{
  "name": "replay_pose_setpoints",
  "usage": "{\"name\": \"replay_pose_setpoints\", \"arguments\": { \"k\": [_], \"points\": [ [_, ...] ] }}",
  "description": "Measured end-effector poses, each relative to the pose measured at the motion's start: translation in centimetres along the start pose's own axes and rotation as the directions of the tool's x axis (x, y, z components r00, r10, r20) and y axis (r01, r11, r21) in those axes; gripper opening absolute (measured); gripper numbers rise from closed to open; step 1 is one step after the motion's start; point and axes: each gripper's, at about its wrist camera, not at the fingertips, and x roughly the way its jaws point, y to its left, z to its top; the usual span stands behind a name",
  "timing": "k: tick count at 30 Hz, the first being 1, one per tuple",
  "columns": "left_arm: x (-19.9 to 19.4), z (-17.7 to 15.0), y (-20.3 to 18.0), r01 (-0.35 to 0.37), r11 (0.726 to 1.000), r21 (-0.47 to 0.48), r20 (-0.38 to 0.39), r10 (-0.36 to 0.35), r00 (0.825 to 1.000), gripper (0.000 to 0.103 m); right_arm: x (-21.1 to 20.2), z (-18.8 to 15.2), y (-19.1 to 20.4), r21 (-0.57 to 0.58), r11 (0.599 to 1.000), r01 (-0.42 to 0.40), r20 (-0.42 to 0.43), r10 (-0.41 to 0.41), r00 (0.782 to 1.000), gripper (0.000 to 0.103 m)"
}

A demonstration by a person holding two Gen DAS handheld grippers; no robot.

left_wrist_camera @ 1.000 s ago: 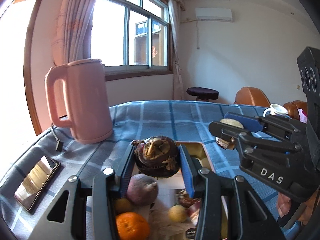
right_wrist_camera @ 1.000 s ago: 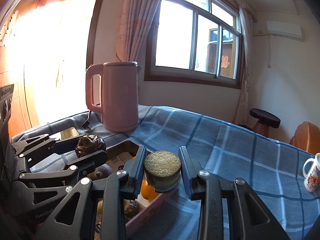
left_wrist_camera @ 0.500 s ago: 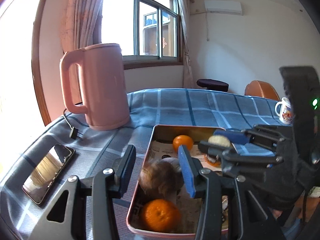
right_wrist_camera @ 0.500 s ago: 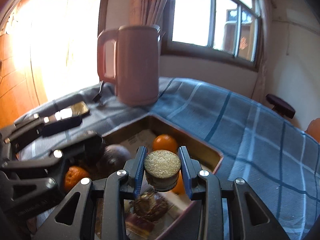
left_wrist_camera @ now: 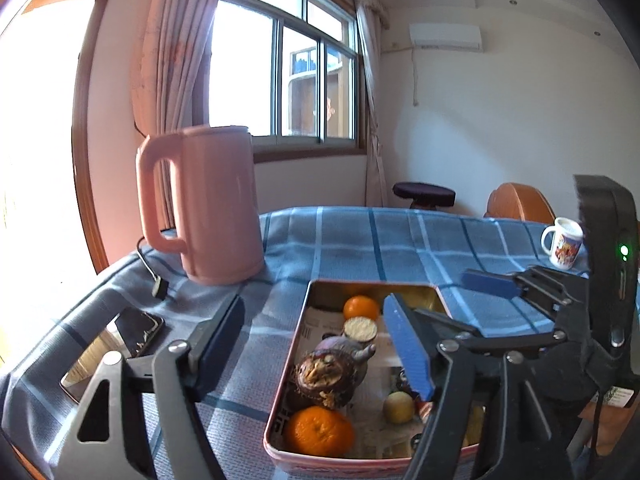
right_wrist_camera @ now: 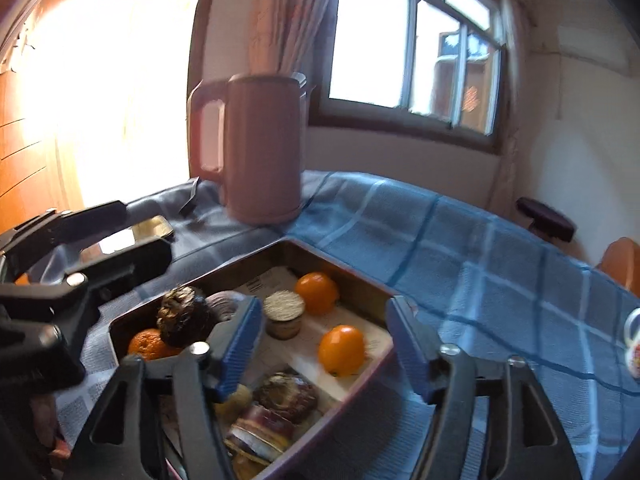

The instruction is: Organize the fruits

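Metal, rectangular and paper-lined, the shallow tray [left_wrist_camera: 298, 354] sits on the blue checked tablecloth [left_wrist_camera: 384, 244], plainly the collecting place for the fruit; holds three orange mandarins, one at the near rim [left_wrist_camera: 320, 431], one at twelve o'clock [left_wrist_camera: 361, 307] and one toward three o'clock [right_wrist_camera: 342, 349]; also a dark brown, rough-husked mangosteen [left_wrist_camera: 326, 376] leaning on a purplish round fruit [left_wrist_camera: 342, 350] at the tray's nine o'clock side, and a short cut cylinder with a pale grainy top [left_wrist_camera: 361, 329] standing upright near the middle, just short of the far mandarin; judged freshly set down, both lying free with nothing pressing on them.

Left gripper [left_wrist_camera: 308, 344]: jaws opening, spread wide, one finger over the cloth at nine o'clock of the tray, the blue pad [left_wrist_camera: 408, 354] over the tray; mangosteen below and between, untouched. Right gripper [right_wrist_camera: 324, 344]: jaws likewise opening, parted either side of the loose mandarin; cut cylinder just beyond the left pad, clear of it; nothing held.

Tall pink plastic kettle [left_wrist_camera: 204, 204] at eleven o'clock; black phone [left_wrist_camera: 116, 344] at nine; white printed mug [left_wrist_camera: 564, 242] at two; all apart from the tray.
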Motion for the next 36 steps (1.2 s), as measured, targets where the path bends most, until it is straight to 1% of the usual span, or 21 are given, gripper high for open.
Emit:
{"name": "replay_pose_setpoints", "arguments": {
  "k": [2, 3, 4, 7, 13, 15, 16, 17, 22, 28, 36],
  "points": [
    [-0.4, 0.2, -0.1, -0.001, 1.000, -0.002, 0.014, 0.001, 1.000, 0.085, -1.4, 0.0, -0.7, 0.015, 0.999, 0.039, 0.026, -0.039, 0.999, 0.068],
    [-0.6, 0.3, -0.2, -0.006, 1.000, -0.002, 0.021, 0.006, 1.000, 0.091, -2.2, 0.0, -1.1, 0.025, 0.998, 0.064, 0.039, -0.065, 0.997, 0.069],
    [-0.7, 0.3, -0.2, -0.008, 1.000, -0.001, 0.028, 0.008, 1.000, 0.093, -2.9, 0.0, -1.5, 0.030, 0.996, 0.089, 0.054, -0.091, 0.994, 0.070],
    [-1.0, 0.4, -0.6, -0.001, 1.000, 0.005, 0.034, 0.001, 0.999, 0.094, -4.9, 0.1, -2.4, 0.045, 0.989, 0.139, 0.103, -0.143, 0.984, 0.078],
    [-1.2, 0.2, -1.8, 0.002, 1.000, 0.030, 0.035, -0.003, 0.999, 0.099, -7.9, 0.2, -3.0, 0.053, 0.979, 0.195, 0.158, -0.201, 0.967, 0.079],
    [-1.2, 0.1, -2.1, 0.006, 0.999, 0.035, 0.033, -0.007, 0.999, 0.100, -8.6, 0.1, -2.9, 0.053, 0.978, 0.203, 0.167, -0.209, 0.964, 0.083],
    [-1.2, 0.1, -2.3, 0.006, 0.999, 0.038, 0.032, -0.007, 0.999, 0.100, -8.8, 0.1, -2.9, 0.054, 0.978, 0.203, 0.170, -0.209, 0.963, 0.087],
    [-1.2, 0.0, -2.4, 0.005, 0.999, 0.039, 0.031, -0.007, 1.000, 0.101, -9.1, 0.1, -2.9, 0.057, 0.977, 0.203, 0.176, -0.210, 0.962, 0.088],
    [-1.3, -0.1, -2.8, 0.009, 0.999, 0.047, 0.027, -0.010, 1.000, 0.101, -9.9, -0.2, -3.1, 0.063, 0.977, 0.202, 0.192, -0.210, 0.959, 0.088],
    [-1.3, -0.2, -3.3, 0.010, 0.998, 0.060, 0.026, -0.011, 1.000, 0.102, -10.0, -0.6, -3.5, 0.081, 0.976, 0.202, 0.190, -0.214, 0.958, 0.088],
    [-1.3, -0.3, -3.5, 0.009, 0.998, 0.062, 0.025, -0.011, 1.000, 0.102, -10.4, -0.6, -3.3, 0.077, 0.975, 0.207, 0.204, -0.218, 0.954, 0.088]
  ]
}}
